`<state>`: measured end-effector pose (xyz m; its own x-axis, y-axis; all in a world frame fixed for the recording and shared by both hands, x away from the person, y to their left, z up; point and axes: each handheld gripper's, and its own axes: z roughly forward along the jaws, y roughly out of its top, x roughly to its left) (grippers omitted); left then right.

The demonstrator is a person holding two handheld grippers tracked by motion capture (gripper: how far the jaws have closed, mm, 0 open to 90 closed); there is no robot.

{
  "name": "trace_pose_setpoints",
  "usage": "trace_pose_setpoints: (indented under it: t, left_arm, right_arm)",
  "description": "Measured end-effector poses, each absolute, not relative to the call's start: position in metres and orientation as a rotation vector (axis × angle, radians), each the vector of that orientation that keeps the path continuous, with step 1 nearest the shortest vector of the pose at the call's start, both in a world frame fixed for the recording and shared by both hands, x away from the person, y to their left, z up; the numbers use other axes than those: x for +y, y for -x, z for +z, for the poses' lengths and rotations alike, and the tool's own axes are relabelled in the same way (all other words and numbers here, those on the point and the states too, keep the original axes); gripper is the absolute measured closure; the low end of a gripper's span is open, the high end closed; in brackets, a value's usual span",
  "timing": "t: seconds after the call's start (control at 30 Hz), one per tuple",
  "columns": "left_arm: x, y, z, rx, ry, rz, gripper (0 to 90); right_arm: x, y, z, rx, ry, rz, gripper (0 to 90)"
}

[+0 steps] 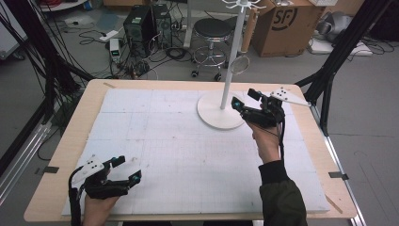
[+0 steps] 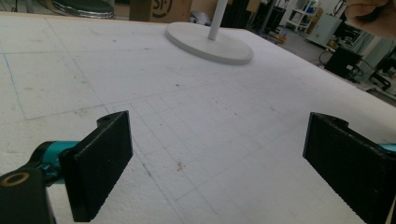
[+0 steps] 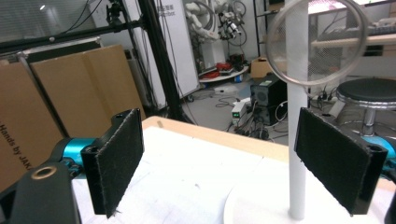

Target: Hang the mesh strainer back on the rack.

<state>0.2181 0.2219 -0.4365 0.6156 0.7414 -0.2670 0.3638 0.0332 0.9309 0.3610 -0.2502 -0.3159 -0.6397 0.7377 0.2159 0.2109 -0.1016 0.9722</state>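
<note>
A white stand with a round base [image 1: 214, 113] and a tall pole [image 1: 234, 56] rises at the table's back right. A round wire-mesh strainer [image 1: 239, 64] hangs beside the pole. My right gripper [image 1: 244, 97] is held open just right of the base, a little above the table. In the right gripper view the pole [image 3: 296, 140] rises near the right pad [image 3: 334, 158], with the strainer's ring [image 3: 317, 39] above, and nothing is gripped. My left gripper [image 1: 129, 168] lies open near the front left edge. Between its pads [image 2: 100, 161] is bare foam.
A white foam sheet [image 1: 179, 150] with faint grid lines covers the wooden table [image 1: 56, 160]. Behind the table stand a stool [image 1: 212, 30], a cardboard box [image 1: 282, 23], computer cases [image 1: 146, 28] and loose cables. Black frame struts [image 1: 339, 52] rise at the right.
</note>
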Motion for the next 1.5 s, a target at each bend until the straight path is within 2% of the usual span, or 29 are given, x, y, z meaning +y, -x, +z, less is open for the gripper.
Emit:
trace_pose_setpoints:
  t: [0.43, 1.5]
  left_arm:
    - [0.218, -0.22, -0.437, 0.938, -1.584, 0.372, 8.9]
    - [0.212, -0.218, -0.434, 0.906, -1.584, 0.363, 8.9]
  right_arm:
    - [-0.25, -0.343, -0.354, 1.843, -1.077, 1.764, 15.0]
    - [-0.246, -0.298, -0.402, 1.985, -1.071, 1.697, 15.0]
